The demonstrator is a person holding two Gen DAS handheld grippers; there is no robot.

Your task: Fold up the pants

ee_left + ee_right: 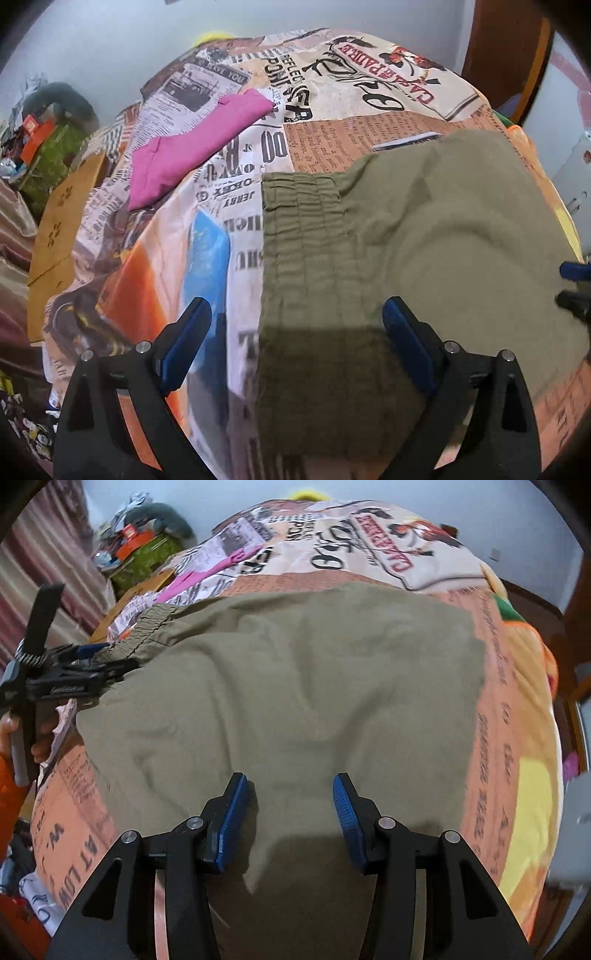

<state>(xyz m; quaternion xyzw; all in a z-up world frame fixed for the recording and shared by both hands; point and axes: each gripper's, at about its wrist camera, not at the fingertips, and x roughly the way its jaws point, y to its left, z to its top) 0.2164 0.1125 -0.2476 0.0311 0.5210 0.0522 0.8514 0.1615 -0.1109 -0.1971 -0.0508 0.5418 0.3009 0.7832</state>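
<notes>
Olive-green pants [424, 240] lie spread on a bed with a newspaper-print cover [207, 206]. Their elastic waistband [299, 221] runs toward me in the left wrist view. My left gripper [295, 314] is open, its jaws wide apart over the waistband's near corner. In the right wrist view the pants [295, 686] fill the middle. My right gripper [290, 794] is open above the fabric and holds nothing. The left gripper [88, 657] shows there at the waistband [147, 627] on the far left.
A folded pink garment [195, 147] lies on the cover at the back left. A tan cardboard box [59, 229] stands by the bed's left side, with clutter [37, 136] behind. A wooden frame [509, 55] stands at the right.
</notes>
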